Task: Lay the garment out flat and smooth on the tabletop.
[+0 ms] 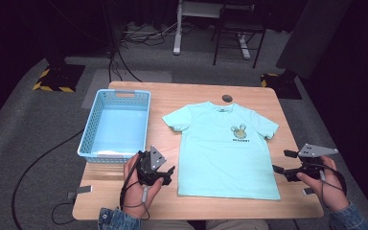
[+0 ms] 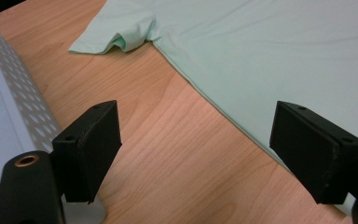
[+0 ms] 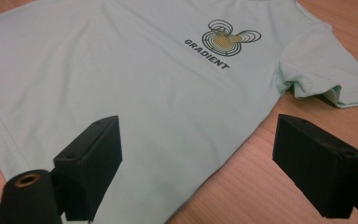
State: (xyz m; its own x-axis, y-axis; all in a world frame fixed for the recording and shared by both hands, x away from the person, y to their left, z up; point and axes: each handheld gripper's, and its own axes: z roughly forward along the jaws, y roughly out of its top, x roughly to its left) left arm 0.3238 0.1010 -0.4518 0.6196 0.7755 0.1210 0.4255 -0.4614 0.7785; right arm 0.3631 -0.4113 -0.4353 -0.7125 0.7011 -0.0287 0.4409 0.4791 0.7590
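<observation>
The left gripper (image 1: 168,173) is held just off the left side edge of the T-shirt (image 1: 225,148), at about 8 o'clock from the shirt's middle in the high view. Its jaws are spread wide and nothing is held between them; in the left gripper view bare wood of the table (image 2: 168,140) is seen in the gap, and the shirt's side edge is seen running past the right-hand jaw, with one sleeve (image 2: 116,37) lying at about 11 o'clock.

The right gripper (image 1: 282,162) is held just off the shirt's opposite side edge, at about 4 o'clock from the shirt's middle. Its jaws are likewise set wide and empty. In the right gripper view the shirt's body is seen across the gap, the printed logo (image 3: 223,44) at about 12 o'clock and the other sleeve (image 3: 326,74) at about 2 o'clock.

The shirt is laid flat, front up, on the table. A blue basket (image 1: 92,125) is placed at about 11 o'clock from the left gripper.
</observation>
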